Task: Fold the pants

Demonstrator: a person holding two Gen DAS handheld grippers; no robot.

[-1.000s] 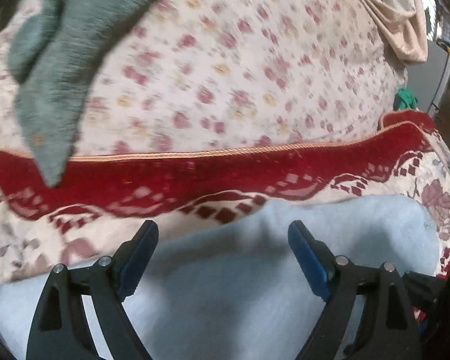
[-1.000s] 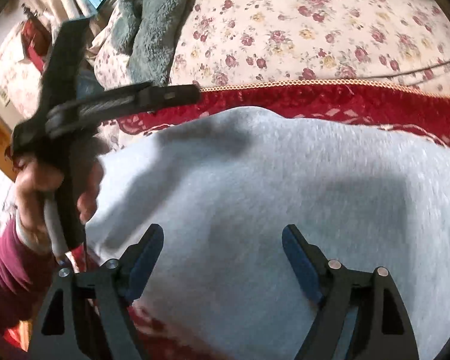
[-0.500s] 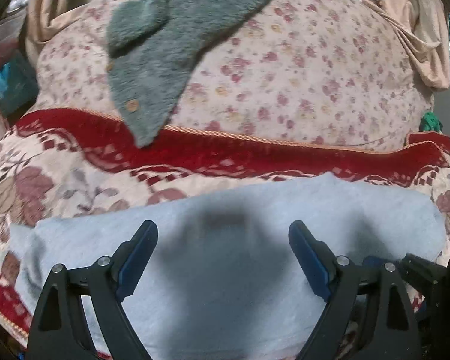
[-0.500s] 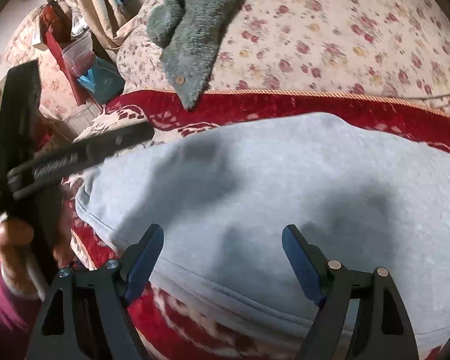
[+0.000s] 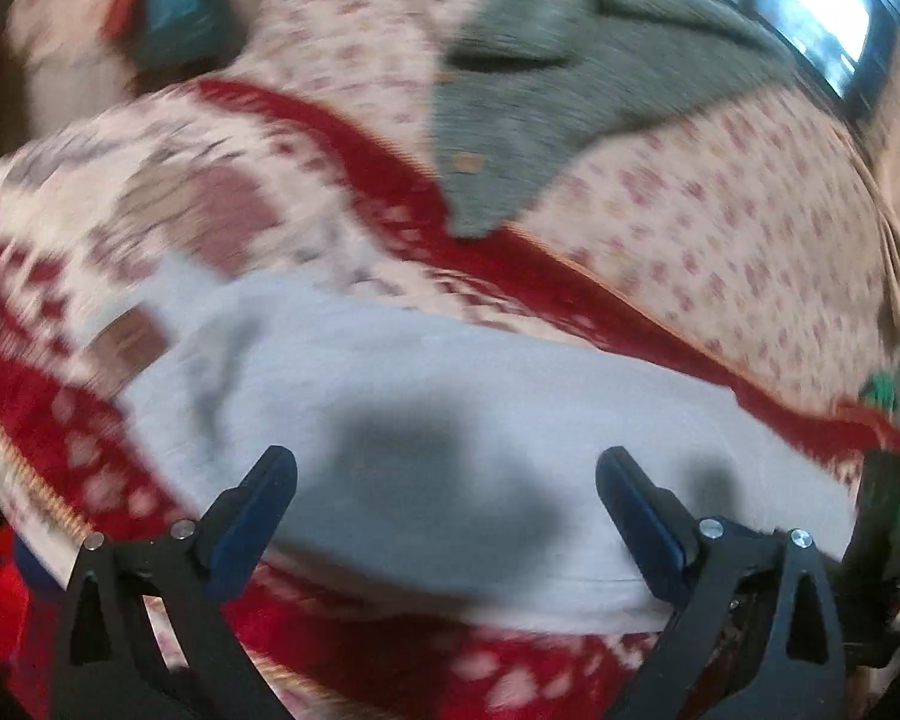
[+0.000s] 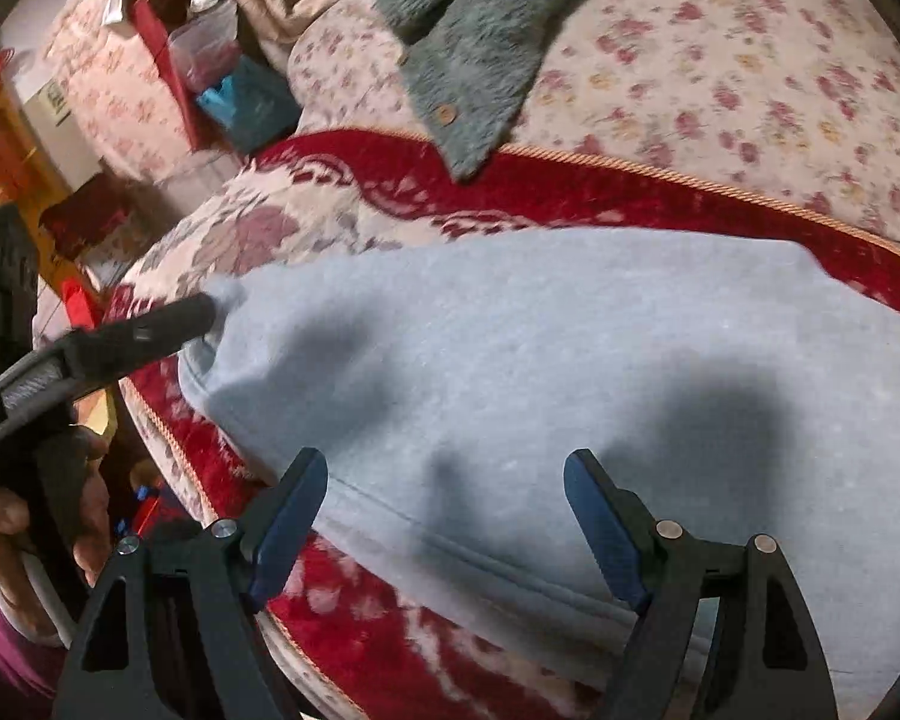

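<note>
You hold two black tongs with blue pads, one in each hand, above a bed. The light blue pants lie flat and folded into a broad band across the red patterned blanket near the bed's front edge.

From the right wrist view, your right tongs stand wide apart with nothing between the pads, hovering over the near hem of the pants. Their shadow falls dark on the cloth just beyond. At the left of this view, your left tongs reach in from the side, the tip right at the far left corner of the pants. Whether the tip touches or pinches the cloth, you cannot tell here. Your left hand grips the handle, with a dark red sleeve at the wrist.

From the left wrist view, which is blurred by motion, the left tongs show both pads spread wide, with only pants cloth lying below and a dark shadow between them.

Beyond the blanket, a cream sheet with small pink flowers covers the rest of the bed. A fuzzy grey-green garment with a round wooden button lies on it, one corner overlapping the blanket's gold cord edge. A blue bag sits beside the bed.
</note>
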